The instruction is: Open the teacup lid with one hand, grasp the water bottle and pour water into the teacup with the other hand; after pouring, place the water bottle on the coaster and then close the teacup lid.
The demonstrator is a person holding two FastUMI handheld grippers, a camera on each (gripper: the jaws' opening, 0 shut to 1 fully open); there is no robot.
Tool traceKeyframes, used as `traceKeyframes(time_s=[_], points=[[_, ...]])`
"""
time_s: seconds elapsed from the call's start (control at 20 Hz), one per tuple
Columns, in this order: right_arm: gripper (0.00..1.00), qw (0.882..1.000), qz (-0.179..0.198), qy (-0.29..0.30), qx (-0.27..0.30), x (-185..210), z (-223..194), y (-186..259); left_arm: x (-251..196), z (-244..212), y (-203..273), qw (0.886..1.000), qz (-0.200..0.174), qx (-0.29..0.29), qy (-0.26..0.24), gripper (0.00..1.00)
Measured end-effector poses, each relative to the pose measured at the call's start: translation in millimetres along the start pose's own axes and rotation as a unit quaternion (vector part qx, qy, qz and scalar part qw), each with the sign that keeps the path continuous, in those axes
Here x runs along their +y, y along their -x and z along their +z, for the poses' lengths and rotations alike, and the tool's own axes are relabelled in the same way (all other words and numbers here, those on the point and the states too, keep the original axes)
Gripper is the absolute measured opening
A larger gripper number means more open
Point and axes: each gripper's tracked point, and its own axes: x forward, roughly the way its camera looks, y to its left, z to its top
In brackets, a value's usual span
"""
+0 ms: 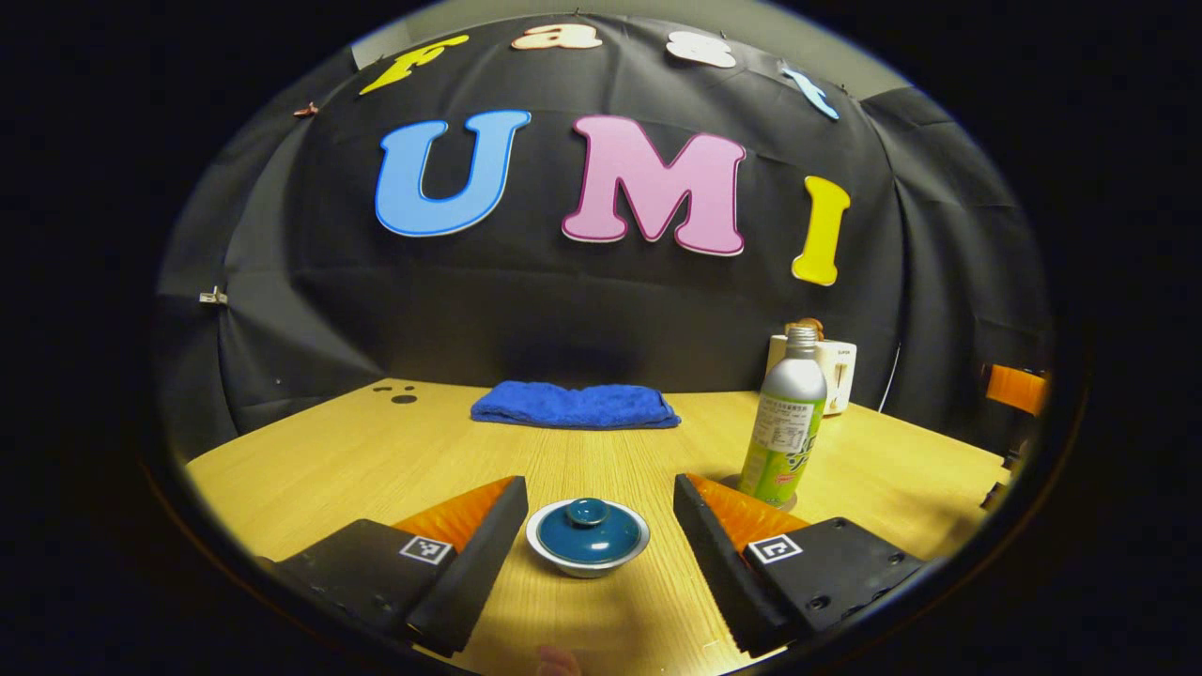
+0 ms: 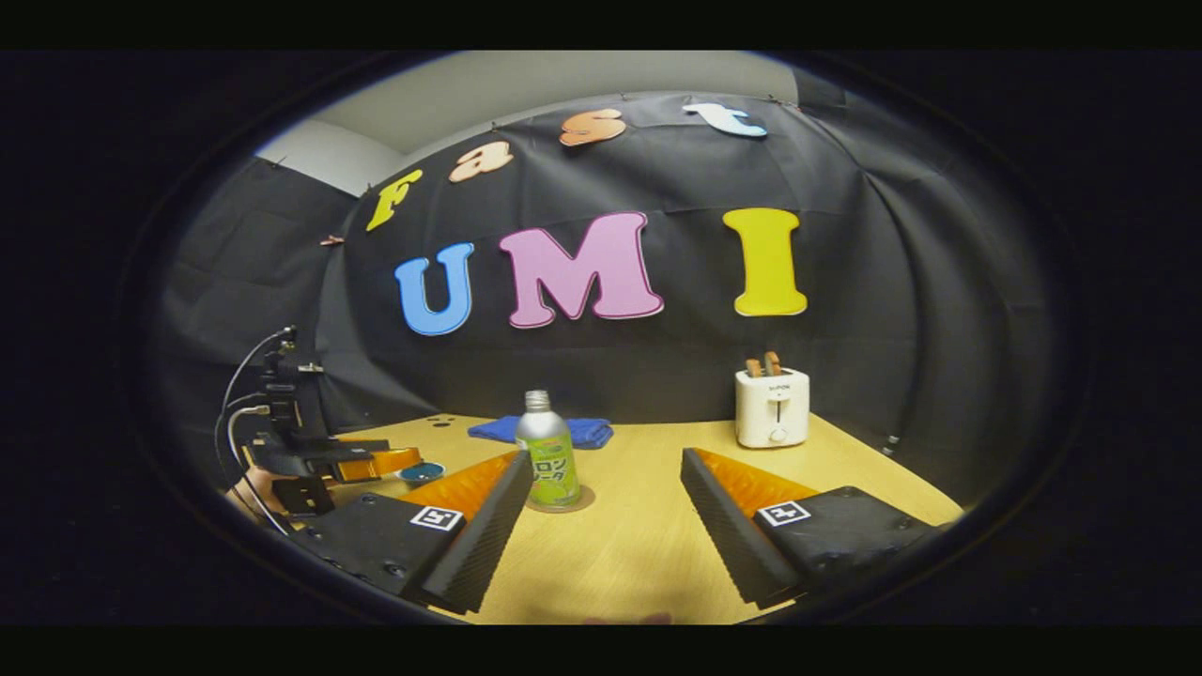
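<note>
So basically nothing's done yet as far as I can tell. In the left gripper view the left gripper (image 1: 597, 540) has its fingers spread wide apart with the teacup (image 1: 587, 537) sitting right between them on the table (image 1: 329, 460), not touched by either finger, and the teacup lid (image 1: 588, 527) is on the cup. The water bottle (image 1: 784, 422) stands upright at about 2 o'clock from the cup, and there's a blue towel (image 1: 575, 406) folded at 12 o'clock farther back, plus a toaster (image 1: 839, 374) just behind the bottle. In the right gripper view the right gripper (image 2: 606, 526) is wide open too, holding nothing, and the water bottle (image 2: 548, 460) is ahead at roughly 11 o'clock, standing on the round coaster (image 2: 584, 499). The toaster (image 2: 772, 406) is at 1 o'clock near the wall, the left gripper (image 2: 371, 463) shows off at 9 o'clock by the teacup (image 2: 422, 473). I'd say everything's left: lid off, grab bottle, pour, bottle back on the coaster, lid on
</note>
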Motion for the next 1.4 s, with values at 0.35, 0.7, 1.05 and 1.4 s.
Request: traceKeyframes(time_s=[0.35,0.7,1.05,1.4], points=[[0.98,1.000,-0.001,0.019,-0.013,27,-1,5,12,7,53,0.999,0.009,-0.030,0.029,0.98],[0.98,0.999,-0.019,0.042,-0.021,39,-9,2,18,8,64,0.999,-0.001,-0.029,0.024,0.95],[0.95,0.998,-0.011,0.056,-0.019,45,-12,1,11,1,61,0.999,-0.015,-0.018,0.037,0.95],[0.95,0.999,-0.015,0.039,-0.027,39,-7,2,15,-2,57,0.999,-0.015,-0.014,0.037,0.95]])
